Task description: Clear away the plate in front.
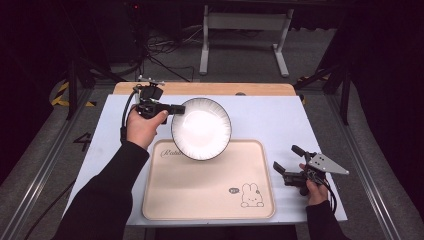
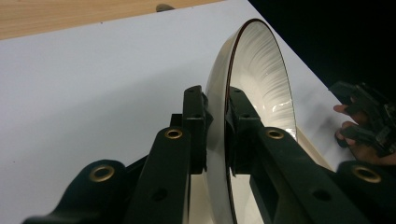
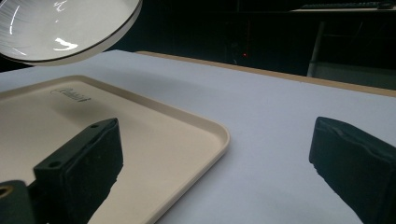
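Observation:
A white ribbed plate [image 1: 201, 128] with a thin dark rim hangs in the air over the far edge of the beige tray [image 1: 200, 200]. My left gripper [image 1: 176, 108] is shut on the plate's left rim and holds it clear of the table. In the left gripper view both pads [image 2: 194, 126] clamp the plate [image 2: 261, 70] edge-on. My right gripper [image 1: 287, 161] rests on the white mat right of the tray, jaws wide apart with nothing between them. In the right gripper view the plate [image 3: 56, 28] floats at upper left above the tray [image 3: 154, 135].
The tray has a rabbit drawing [image 1: 251, 196] at its near right corner. A white mat [image 1: 270, 120] covers the table, with a wooden strip [image 1: 210, 89] along the far edge. Beyond it are a dark floor, cables and a metal stand [image 1: 245, 30].

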`<action>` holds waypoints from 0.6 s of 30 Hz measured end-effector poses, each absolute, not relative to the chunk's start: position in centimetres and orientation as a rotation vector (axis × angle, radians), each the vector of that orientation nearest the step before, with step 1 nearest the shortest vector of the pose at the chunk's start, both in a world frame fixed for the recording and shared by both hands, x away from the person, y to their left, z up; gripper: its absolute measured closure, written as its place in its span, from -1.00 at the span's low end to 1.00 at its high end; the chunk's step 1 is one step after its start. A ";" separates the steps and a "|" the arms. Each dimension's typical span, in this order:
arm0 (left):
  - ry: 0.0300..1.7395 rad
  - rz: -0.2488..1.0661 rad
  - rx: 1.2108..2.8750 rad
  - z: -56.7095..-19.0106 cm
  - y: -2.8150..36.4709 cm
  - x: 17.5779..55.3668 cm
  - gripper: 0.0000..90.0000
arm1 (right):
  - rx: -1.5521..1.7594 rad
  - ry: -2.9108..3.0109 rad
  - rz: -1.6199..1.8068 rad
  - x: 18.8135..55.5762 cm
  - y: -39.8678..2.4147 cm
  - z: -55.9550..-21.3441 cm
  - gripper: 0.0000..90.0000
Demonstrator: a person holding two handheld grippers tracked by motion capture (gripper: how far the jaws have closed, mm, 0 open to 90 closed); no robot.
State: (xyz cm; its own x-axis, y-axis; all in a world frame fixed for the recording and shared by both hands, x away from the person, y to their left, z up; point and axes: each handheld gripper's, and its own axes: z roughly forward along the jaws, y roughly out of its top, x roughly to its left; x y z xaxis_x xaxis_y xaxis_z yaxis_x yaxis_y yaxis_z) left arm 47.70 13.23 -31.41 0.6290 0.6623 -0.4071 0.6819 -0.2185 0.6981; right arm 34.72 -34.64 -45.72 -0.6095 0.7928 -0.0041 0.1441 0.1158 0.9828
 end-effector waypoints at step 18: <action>1.004 -0.096 1.963 -32.9 12.4 45.7 0.79 | 0.906 1.853 1.533 34.7 -34.6 -45.7 -0.93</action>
